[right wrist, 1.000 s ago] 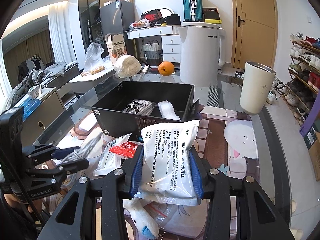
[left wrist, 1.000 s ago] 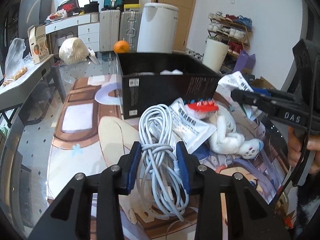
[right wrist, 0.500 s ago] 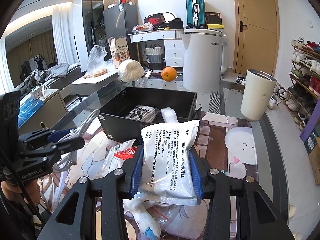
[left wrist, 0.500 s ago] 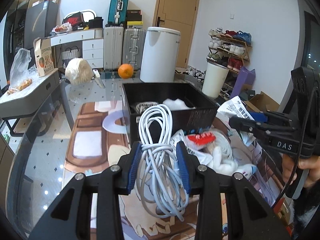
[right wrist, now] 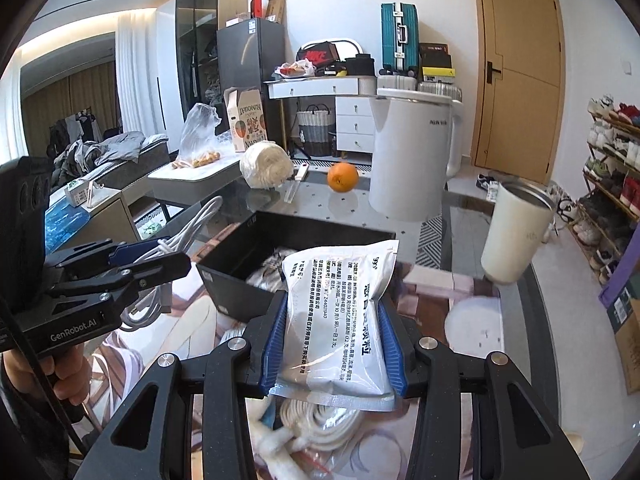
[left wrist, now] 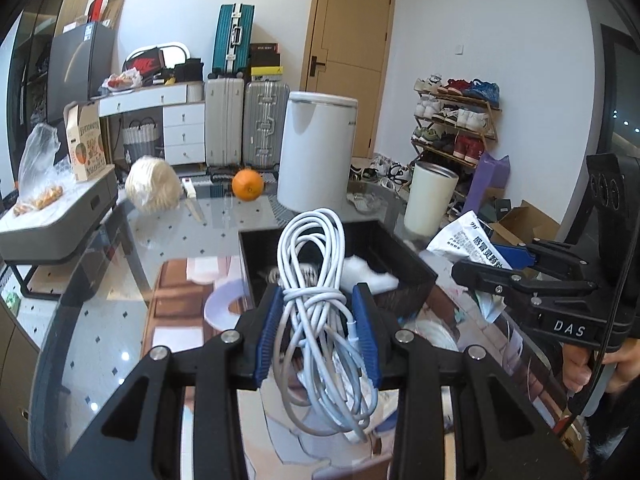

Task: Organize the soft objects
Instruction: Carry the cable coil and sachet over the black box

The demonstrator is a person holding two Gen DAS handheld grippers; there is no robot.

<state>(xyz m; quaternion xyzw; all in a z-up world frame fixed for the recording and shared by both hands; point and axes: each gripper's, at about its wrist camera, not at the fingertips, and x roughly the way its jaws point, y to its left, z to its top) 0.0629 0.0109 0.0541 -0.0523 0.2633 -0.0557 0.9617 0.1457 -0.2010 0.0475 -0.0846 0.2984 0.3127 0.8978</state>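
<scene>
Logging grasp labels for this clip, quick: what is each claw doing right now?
Left claw: closed on the coiled white cable.
Right claw: closed on the white printed sachet.

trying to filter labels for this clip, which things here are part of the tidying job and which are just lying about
Job: white cable bundle in left gripper; white pouch in right gripper; black box.
Lying about: orange; white tumbler; white appliance.

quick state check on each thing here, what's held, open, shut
left gripper: jaws shut on the coiled white cable
right gripper: jaws shut on the white printed sachet
black rectangular box: open, soft items inside
white tumbler: upright, lidless
wooden door: shut
</scene>
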